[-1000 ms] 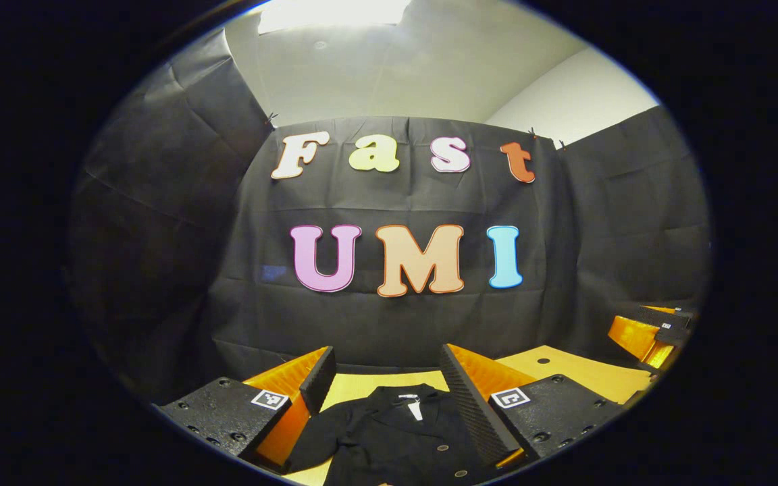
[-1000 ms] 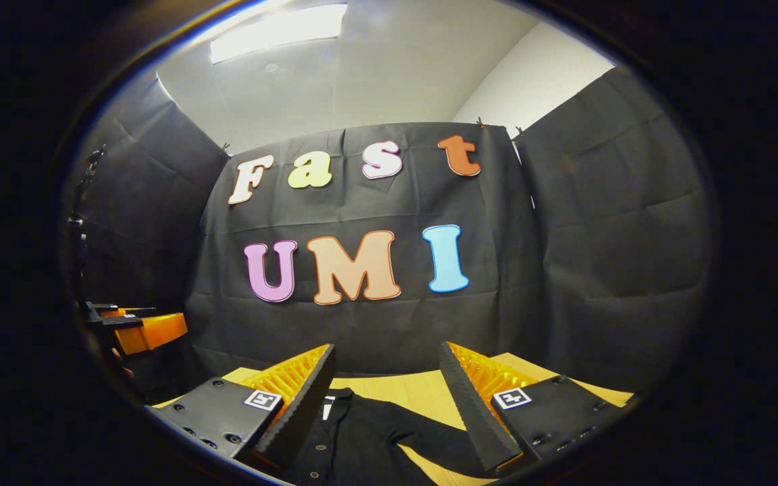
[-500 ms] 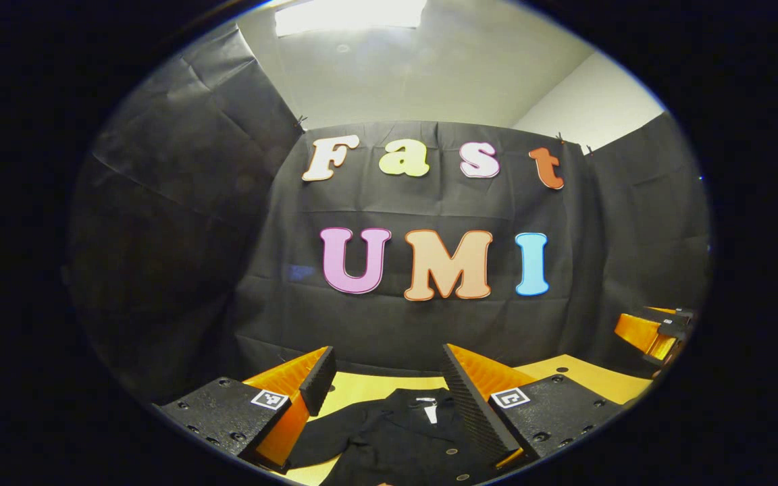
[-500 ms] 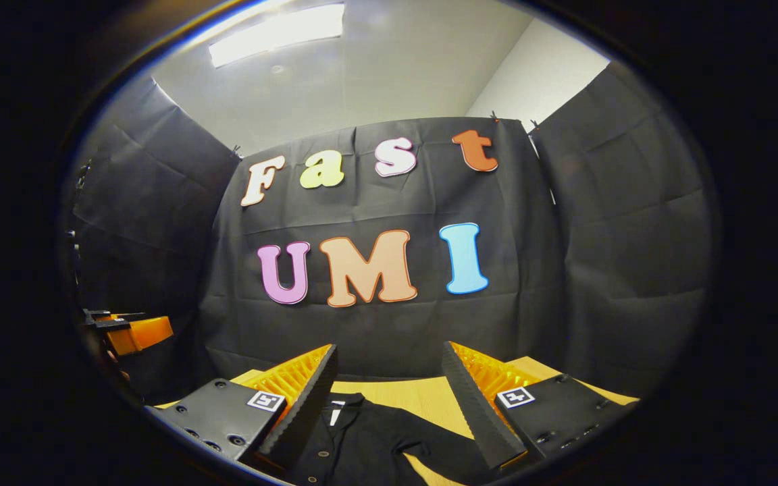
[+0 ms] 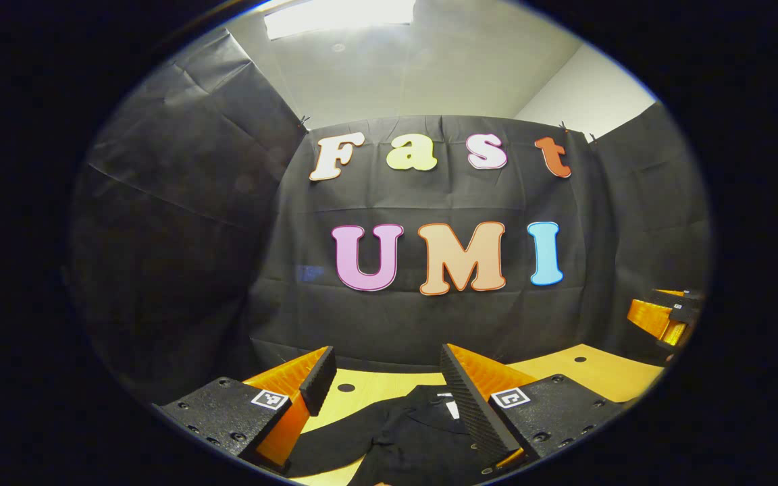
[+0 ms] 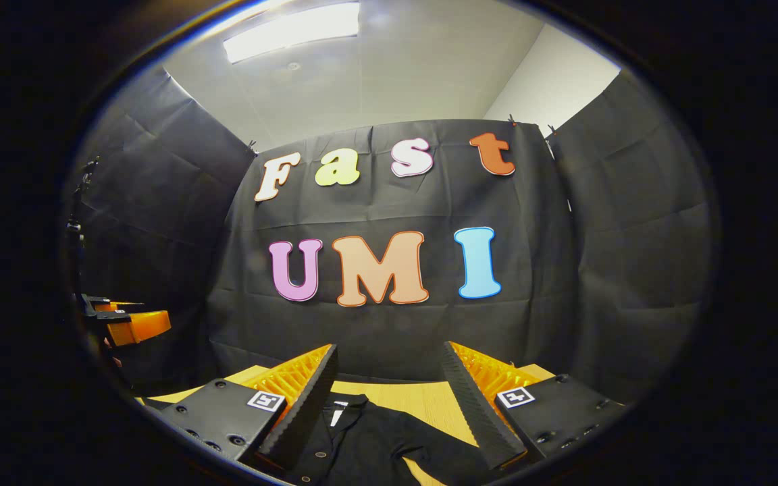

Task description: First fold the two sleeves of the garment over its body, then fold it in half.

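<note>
- Wooden table [image 5: 591, 371] with round holes in its top.
- Black cloth wall [image 6: 605, 270] hung behind and to both sides.
- Ceiling light [image 6: 291, 39] glowing above.

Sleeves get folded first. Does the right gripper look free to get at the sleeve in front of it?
Probably yes: the right gripper is open above the table, with nothing between it and the sleeve.

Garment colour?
Black garment with small pale buttons; clearest in the right gripper view.
</note>
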`<state>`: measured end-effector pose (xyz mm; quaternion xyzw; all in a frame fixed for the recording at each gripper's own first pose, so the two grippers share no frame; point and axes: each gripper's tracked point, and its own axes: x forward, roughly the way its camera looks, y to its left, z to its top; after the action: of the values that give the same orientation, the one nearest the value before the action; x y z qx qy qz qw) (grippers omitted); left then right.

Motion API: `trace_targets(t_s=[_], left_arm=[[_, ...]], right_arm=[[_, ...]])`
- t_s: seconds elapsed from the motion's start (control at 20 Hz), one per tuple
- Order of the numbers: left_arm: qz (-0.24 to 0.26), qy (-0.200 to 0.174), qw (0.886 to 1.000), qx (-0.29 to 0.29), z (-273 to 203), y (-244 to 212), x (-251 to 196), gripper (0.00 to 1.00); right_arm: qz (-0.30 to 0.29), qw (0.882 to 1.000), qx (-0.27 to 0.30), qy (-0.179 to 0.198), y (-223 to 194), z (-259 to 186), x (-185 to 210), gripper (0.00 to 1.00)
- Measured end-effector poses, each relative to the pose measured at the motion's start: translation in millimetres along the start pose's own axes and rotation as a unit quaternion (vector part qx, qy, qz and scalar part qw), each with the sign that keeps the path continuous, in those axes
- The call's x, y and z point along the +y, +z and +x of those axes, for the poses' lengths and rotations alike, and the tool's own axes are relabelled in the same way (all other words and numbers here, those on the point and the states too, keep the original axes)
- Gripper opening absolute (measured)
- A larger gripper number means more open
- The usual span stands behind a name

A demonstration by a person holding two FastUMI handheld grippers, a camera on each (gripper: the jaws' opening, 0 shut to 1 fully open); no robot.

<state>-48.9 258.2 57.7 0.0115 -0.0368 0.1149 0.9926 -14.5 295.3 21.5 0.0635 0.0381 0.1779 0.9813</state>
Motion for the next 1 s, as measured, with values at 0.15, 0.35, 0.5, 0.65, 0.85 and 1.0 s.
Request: trace_targets(t_s=[0.15,0.35,0.5,0.65,0.85,1.0], left_arm=[[-0.003,0.003,1.0,0.004,3.2,-4.1,3.8,0.94],[-0.002,0.004,1.0,0.0,6.7,-3.2,5.6,0.94],[-0.004,0.002,1.0,0.009,9.6,-8.7,4.6,0.94],[-0.009,0.002,1.0,0.013,12.1,-12.1,2.5,0.94],[-0.005,0.004,1.0,0.014,14.2,-13.5,1.5,0.94],[-0.001,0.006,1.0,0.014,13.9,-12.1,-0.7,0.94]], right_arm=[[-0.002,1.0,0.001,0.011,0.4,3.9,9.0,0.98],[0.0,1.0,0.007,0.023,-4.0,9.1,16.1,0.96],[-0.011,1.0,0.013,0.015,-8.5,10.9,9.0,0.98],[-0.022,1.0,0.021,0.005,-15.1,14.6,-6.2,0.96],[-0.052,0.998,0.035,-0.011,-25.1,17.5,-37.2,0.97],[-0.056,0.997,0.045,-0.033,-31.9,19.5,-67.1,0.98]])
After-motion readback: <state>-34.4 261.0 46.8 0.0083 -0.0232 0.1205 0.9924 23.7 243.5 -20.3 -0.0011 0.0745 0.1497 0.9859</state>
